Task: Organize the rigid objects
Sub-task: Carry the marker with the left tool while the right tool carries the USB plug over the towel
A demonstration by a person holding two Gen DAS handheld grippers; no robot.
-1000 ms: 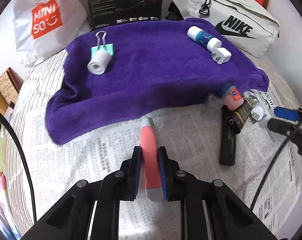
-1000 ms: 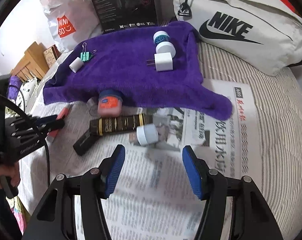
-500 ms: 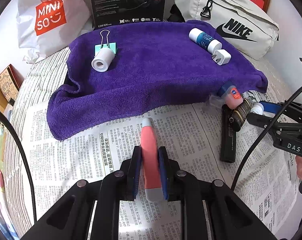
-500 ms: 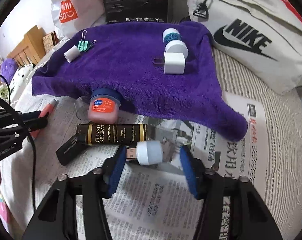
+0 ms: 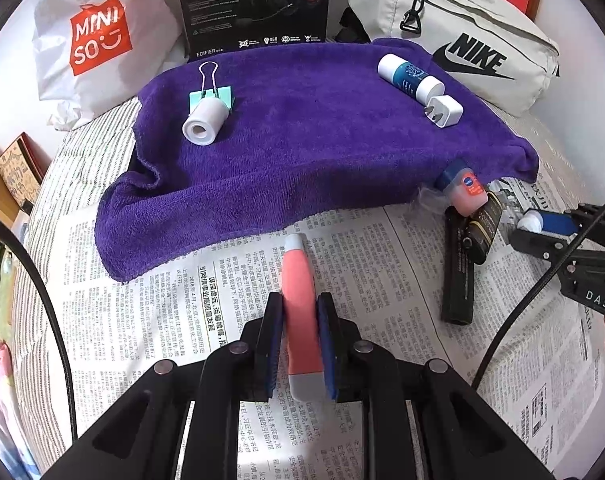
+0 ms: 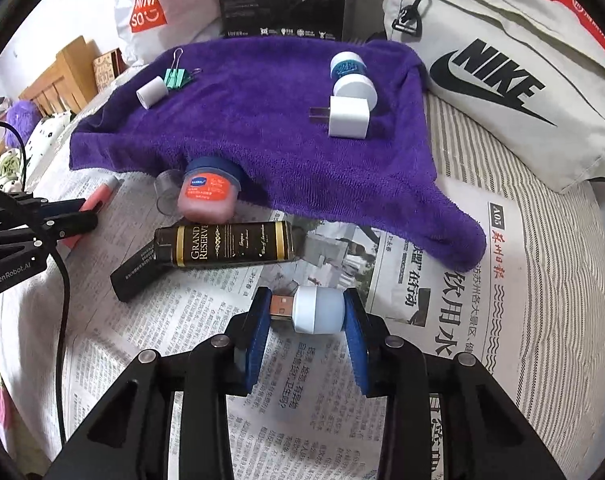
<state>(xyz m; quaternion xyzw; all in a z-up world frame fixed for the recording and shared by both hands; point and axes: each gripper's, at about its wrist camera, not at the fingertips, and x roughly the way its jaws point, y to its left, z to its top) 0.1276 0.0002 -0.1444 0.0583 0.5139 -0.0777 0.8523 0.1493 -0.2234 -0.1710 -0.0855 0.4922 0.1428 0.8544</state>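
My left gripper (image 5: 300, 320) is shut on a pink tube with a grey cap (image 5: 298, 280), held over the newspaper just in front of the purple towel (image 5: 302, 140). My right gripper (image 6: 308, 316) has its jaws around a small white USB plug light (image 6: 314, 309); the pads touch both its ends. On the towel lie a white roll (image 5: 204, 124), a green binder clip (image 5: 210, 92), a blue-and-white bottle (image 5: 408, 78) and a white charger plug (image 5: 444, 110).
A pink Vaseline jar (image 6: 208, 196), a dark Grand Reserve bottle (image 6: 226, 244) and a black stick (image 6: 136, 270) lie on the newspaper (image 6: 442, 300) at the towel's edge. A Nike bag (image 6: 502, 76), a black box (image 5: 254, 4) and a Miniso bag (image 5: 98, 36) stand behind.
My right gripper moved forward to the USB plug light and closed its jaws around it. My left gripper stays shut on the pink tube, almost unmoved.
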